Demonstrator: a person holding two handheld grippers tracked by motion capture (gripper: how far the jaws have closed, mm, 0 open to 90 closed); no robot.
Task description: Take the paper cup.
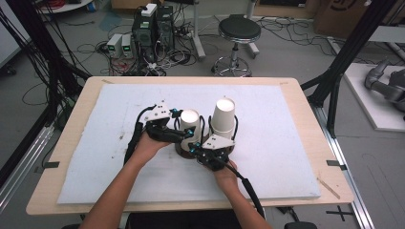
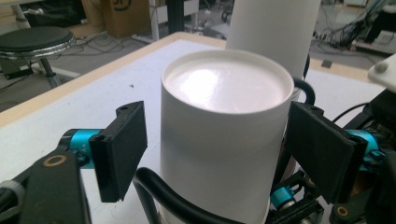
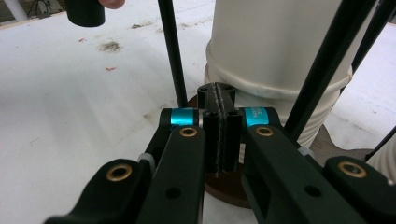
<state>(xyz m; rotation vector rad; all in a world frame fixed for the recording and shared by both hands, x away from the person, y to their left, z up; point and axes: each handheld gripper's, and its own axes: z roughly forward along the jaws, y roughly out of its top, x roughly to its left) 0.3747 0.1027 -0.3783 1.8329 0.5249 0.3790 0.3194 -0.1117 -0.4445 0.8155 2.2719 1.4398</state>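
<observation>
White paper cup (image 2: 224,140) upside down on a black wire rack (image 1: 184,148), mid white mat (image 1: 286,157); left gripper (image 2: 217,154) wide around it, untouched; right gripper (image 3: 219,135) closed empty beside; wooden table (image 1: 305,102), stool (image 1: 239,31), cables behind

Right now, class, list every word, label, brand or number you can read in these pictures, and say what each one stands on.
Nothing can be read as words.
Right tool, cyan sleeve: small white print, too blurred to read.
Cardboard box: dark printed mark, cut off by the frame, unreadable.
White cup: plain, no print.
</observation>
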